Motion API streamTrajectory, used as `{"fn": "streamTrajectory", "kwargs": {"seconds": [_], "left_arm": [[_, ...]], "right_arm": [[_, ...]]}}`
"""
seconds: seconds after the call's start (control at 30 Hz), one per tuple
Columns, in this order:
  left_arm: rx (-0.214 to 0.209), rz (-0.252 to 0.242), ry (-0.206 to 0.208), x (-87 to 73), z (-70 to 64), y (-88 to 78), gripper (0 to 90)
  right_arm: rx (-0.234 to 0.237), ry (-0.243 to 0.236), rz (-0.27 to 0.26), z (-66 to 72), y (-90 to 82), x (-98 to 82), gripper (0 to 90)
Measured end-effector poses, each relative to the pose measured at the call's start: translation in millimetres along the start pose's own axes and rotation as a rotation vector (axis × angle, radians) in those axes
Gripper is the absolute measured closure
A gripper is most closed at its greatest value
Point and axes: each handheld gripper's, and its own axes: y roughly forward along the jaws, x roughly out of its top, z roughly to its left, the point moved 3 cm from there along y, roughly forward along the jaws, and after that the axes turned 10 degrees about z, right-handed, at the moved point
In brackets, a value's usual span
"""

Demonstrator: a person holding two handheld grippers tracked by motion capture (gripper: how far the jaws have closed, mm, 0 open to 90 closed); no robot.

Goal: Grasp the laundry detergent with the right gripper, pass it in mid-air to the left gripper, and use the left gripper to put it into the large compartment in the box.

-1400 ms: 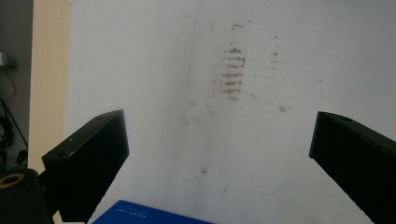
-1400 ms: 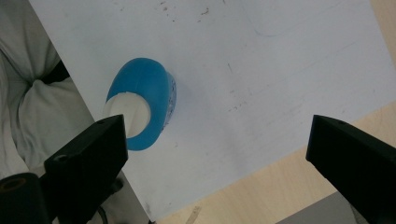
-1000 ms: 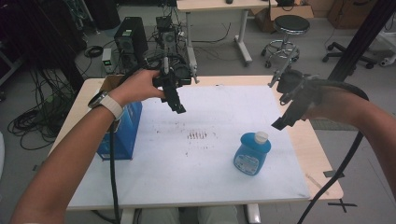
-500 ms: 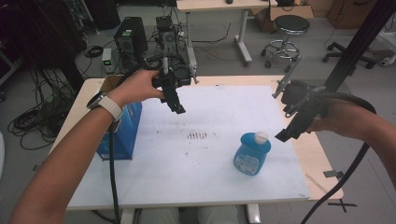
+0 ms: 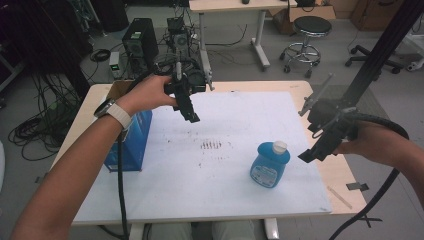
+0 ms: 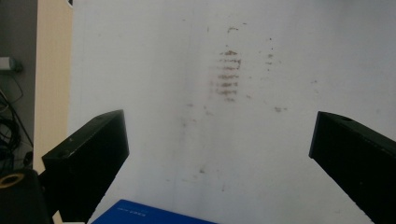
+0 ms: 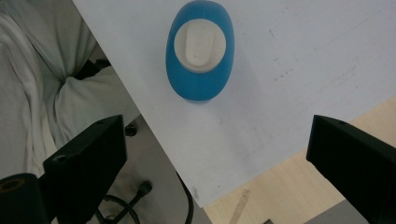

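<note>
High view: we see the blue bottle [image 5: 270, 164] upright near the desk's [image 5: 165, 200] right front corner; the right gripper [image 5: 312, 154] hangs just right of it, the left gripper [image 5: 189, 114] over the back, near the blue box [image 5: 131, 145].
Left gripper view: jaws wide apart, empty — stained desk below.
Right gripper view: jaws wide, empty, bottle's white cap [image 7: 200, 44] ahead.
Risk: we judge a skewed approach could topple it off the front edge.
Change: the right gripper has dropped closer.
</note>
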Motion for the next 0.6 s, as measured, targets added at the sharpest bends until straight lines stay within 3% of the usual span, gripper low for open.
{"fn": "streamTrajectory", "kwargs": {"seconds": [0.6], "left_arm": [[0.0, 0.001, -0.009, -1.2, 1.3, -0.6, 5.2]], "right_arm": [[0.047, 0.059, -0.037, 2.4, 30.0, -22.1, 4.9]]}}
